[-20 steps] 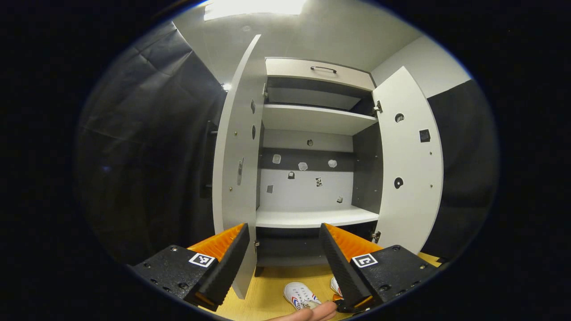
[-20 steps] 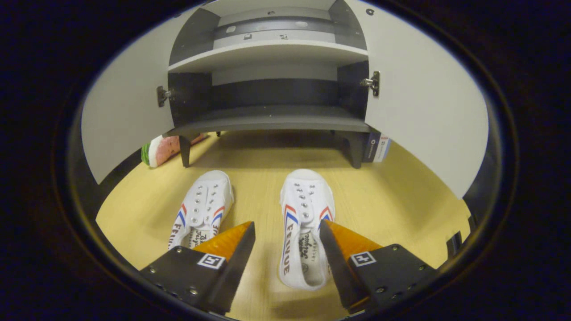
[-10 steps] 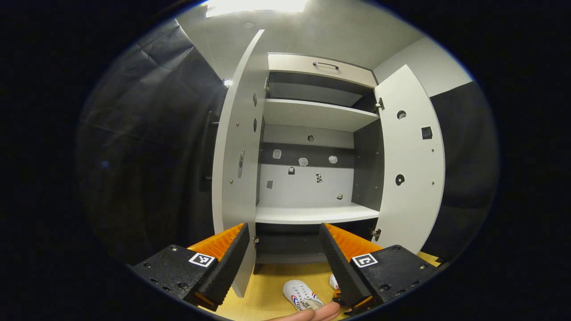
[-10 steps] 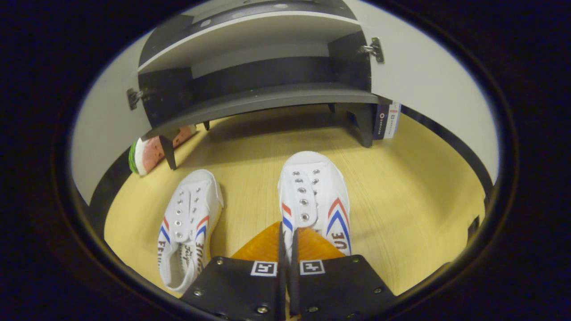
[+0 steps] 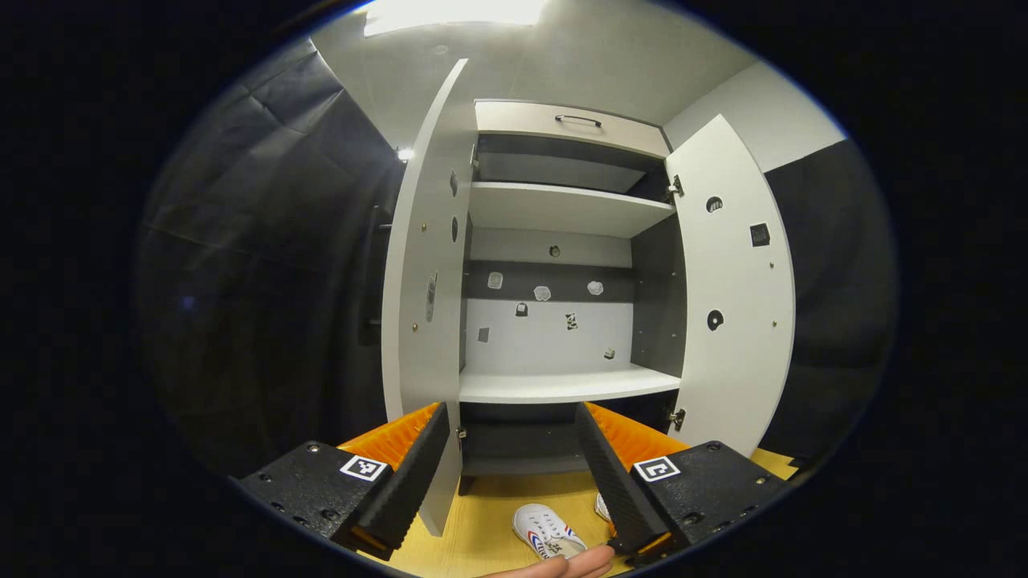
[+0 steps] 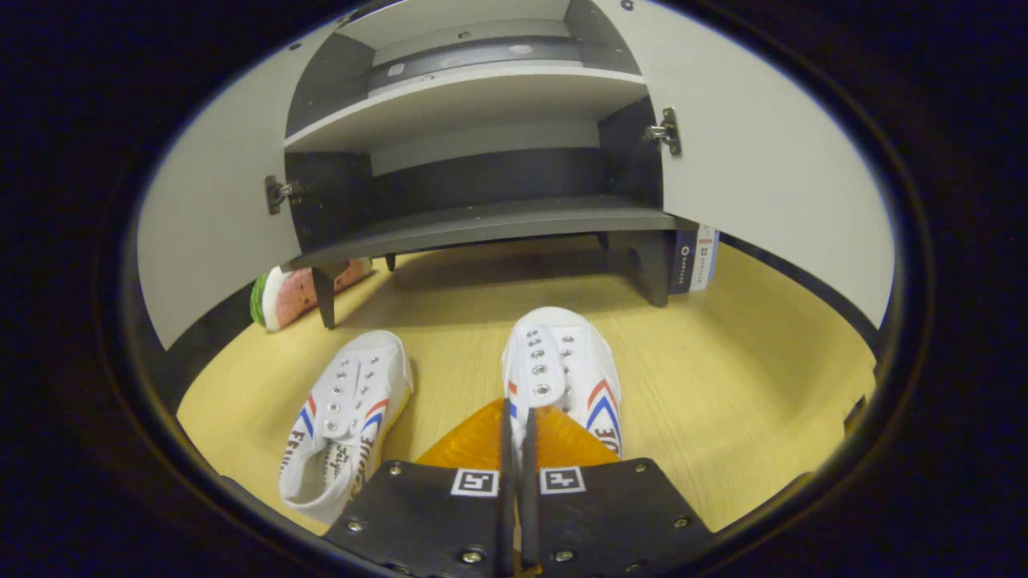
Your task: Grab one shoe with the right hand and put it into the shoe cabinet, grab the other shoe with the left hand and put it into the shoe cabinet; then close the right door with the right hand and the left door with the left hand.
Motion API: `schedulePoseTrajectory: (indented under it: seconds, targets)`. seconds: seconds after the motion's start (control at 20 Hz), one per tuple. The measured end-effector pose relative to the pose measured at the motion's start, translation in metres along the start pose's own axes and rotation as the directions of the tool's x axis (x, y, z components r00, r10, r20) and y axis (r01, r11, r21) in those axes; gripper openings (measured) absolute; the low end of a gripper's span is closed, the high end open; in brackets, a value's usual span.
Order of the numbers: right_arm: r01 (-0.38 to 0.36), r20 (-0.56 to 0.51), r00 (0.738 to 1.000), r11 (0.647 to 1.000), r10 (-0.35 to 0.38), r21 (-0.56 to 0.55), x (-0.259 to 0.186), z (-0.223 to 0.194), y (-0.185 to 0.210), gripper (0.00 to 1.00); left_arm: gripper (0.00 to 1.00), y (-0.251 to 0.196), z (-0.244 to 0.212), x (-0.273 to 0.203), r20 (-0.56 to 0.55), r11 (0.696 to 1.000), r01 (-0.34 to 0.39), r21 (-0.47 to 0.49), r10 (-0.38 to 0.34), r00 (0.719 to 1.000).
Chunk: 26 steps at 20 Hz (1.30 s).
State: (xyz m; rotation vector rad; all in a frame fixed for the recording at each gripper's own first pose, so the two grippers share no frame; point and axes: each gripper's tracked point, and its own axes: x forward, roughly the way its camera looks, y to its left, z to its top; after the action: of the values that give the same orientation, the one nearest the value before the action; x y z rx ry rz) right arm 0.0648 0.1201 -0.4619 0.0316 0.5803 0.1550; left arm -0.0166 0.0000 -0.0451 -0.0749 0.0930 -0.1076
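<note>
Just starting: right gripper (image 6: 515, 437) has its jaws closed on one shoe (image 6: 562, 373), other shoe (image 6: 347, 417) lies to its left on the floor, left gripper (image 5: 514, 466) jaws open & empty, cabinet (image 5: 562, 217) w/ both doors open, no shoes in yet.

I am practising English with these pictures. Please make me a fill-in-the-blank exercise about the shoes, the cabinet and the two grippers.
1. The right gripper is shut on the ____ of the two white shoes.
2. The other shoe lies on the yellow ____.
3. Both doors of the shoe cabinet stand ____.
4. The fingers of the left gripper are ____, holding nothing.

Missing words: right; floor; open; apart
</note>
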Motion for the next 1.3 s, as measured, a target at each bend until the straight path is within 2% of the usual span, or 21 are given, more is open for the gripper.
schedulePoseTrajectory:
  seconds: [0.25,0.35,0.4,0.45,0.55,0.65,0.7,0.8,0.85,1.05,1.25,1.3]
  targets:
    - [-0.074,0.053,0.996,0.997,0.073,0.005,-0.007,0.002,0.012,0.05,0.96,-0.002,-0.006,0.001,-0.013,1.0,0.002,0.007,-0.002,1.0]
    - [-0.079,-0.029,0.997,0.996,0.078,-0.041,-0.001,-0.009,0.014,0.04,0.96,-0.003,-0.009,0.001,-0.024,1.0,0.01,0.003,-0.01,1.0]
    - [-0.056,-0.083,0.995,0.995,0.049,-0.083,0.0,-0.018,0.011,0.05,0.96,-0.003,-0.01,0.001,-0.027,1.0,0.009,-0.002,-0.009,1.0]
    - [-0.036,-0.118,0.993,0.989,0.019,-0.144,-0.001,-0.02,0.009,0.12,0.96,-0.003,-0.009,0.002,-0.027,1.0,0.008,-0.006,-0.008,1.0]
    - [-0.015,-0.109,0.994,0.973,-0.011,-0.23,0.004,-0.022,0.015,0.39,0.96,-0.001,-0.011,0.0,-0.026,1.0,0.008,-0.011,-0.009,1.0]
    - [0.027,-0.092,0.994,0.95,-0.059,-0.312,0.005,-0.023,0.015,0.4,0.96,0.003,-0.012,0.0,-0.029,1.0,0.0,-0.007,-0.001,1.0]
    - [0.035,-0.084,0.994,0.947,-0.065,-0.319,0.014,-0.028,0.015,0.42,0.96,0.005,-0.013,-0.001,-0.029,1.0,-0.003,-0.007,0.002,1.0]
    - [0.007,-0.112,0.993,0.975,-0.033,-0.223,0.006,-0.024,0.019,0.09,0.96,0.008,-0.014,0.0,-0.031,1.0,-0.008,-0.005,0.008,0.999]
    - [-0.011,-0.111,0.994,0.981,-0.011,-0.192,0.005,-0.023,0.018,0.0,0.96,0.008,-0.013,0.001,-0.029,1.0,-0.009,-0.006,0.009,1.0]
    - [-0.055,-0.009,0.998,0.989,0.054,-0.135,-0.012,-0.003,0.014,0.02,0.96,0.008,-0.017,0.002,-0.029,1.0,0.001,0.001,-0.001,1.0]
    - [-0.093,0.074,0.992,0.988,0.103,-0.126,-0.039,0.034,0.023,0.01,0.96,0.008,-0.028,0.006,-0.058,1.0,0.006,-0.014,-0.007,0.998]
    - [-0.092,0.1,0.989,0.986,0.107,-0.139,-0.046,0.048,0.024,0.0,0.92,0.009,-0.032,0.006,-0.066,1.0,0.004,-0.016,-0.005,0.998]
